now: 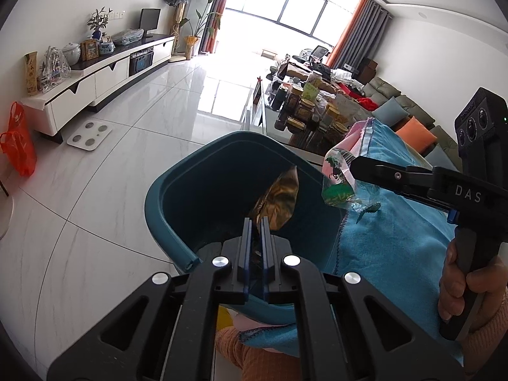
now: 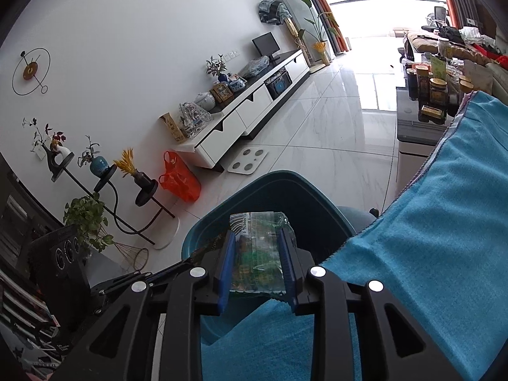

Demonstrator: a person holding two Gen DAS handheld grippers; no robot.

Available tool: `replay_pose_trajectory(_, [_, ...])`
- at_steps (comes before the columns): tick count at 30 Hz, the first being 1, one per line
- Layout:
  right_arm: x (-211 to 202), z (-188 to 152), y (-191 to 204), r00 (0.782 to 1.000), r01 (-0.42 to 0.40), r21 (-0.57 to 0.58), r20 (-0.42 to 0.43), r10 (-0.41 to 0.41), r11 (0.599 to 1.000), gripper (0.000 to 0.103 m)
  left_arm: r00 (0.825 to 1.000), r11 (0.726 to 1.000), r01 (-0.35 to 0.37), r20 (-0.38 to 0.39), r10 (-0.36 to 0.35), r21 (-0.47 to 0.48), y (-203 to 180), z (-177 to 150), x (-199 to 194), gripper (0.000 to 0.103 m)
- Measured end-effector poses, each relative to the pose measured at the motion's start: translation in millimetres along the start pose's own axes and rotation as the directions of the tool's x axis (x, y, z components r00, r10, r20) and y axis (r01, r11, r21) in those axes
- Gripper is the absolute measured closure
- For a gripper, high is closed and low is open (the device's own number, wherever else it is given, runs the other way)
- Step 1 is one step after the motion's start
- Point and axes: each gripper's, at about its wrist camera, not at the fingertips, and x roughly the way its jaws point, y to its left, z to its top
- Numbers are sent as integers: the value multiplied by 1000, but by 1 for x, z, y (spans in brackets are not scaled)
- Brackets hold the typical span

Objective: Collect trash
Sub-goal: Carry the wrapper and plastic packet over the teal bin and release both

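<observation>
Both grippers tilt downward over the open mouth of a teal plastic waste bin [image 1: 165, 197] that stands on the white tiled floor [image 1: 104, 165] beside a worktop draped in a bright blue towel [image 1: 390, 222].

The left gripper [image 1: 256, 222] is clenched, its two blue-edged fingers nearly meeting, and it pinches the lower end of a crumpled gold-brown foil wrapper [image 1: 279, 197]. The wrapper stands up and away from the fingertips, its long axis roughly in line with the fingers, hanging inside the bin's rim.

The right gripper [image 2: 257, 247] reaches in from the side, gripped around its black handle by a person's hand [image 1: 463, 285] in an orange knitted sleeve [image 1: 485, 333]. Its fingers stand moderately apart with a clear plastic wrapper printed in green [image 2: 258, 254] between the blue pads; the pads meet the wrapper's two side edges. The wrapper lies flat, its long axis running forward along the fingers, its far end poking past the fingertips over the bin's opening.
</observation>
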Motion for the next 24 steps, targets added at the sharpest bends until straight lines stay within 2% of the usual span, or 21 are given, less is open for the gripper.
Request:
replay_pose_trajectory(4, [2, 1, -3, 1000, 10, 19, -5, -10, 1000, 62, 1000, 1000, 10, -10, -10, -11, -2, 1, 9, 98])
replay_pose_trajectory(11, [-5, -1, -7, 1000, 0, 28, 16, -1, 1000, 57, 1000, 1000, 15, 4, -15, -9, -5, 3, 14, 89])
replay_pose_trajectory(24, [-38, -4, -13, 996, -21, 19, 91, 20, 1000, 55, 998, 999, 36, 60, -37, 27, -8, 2, -6, 89])
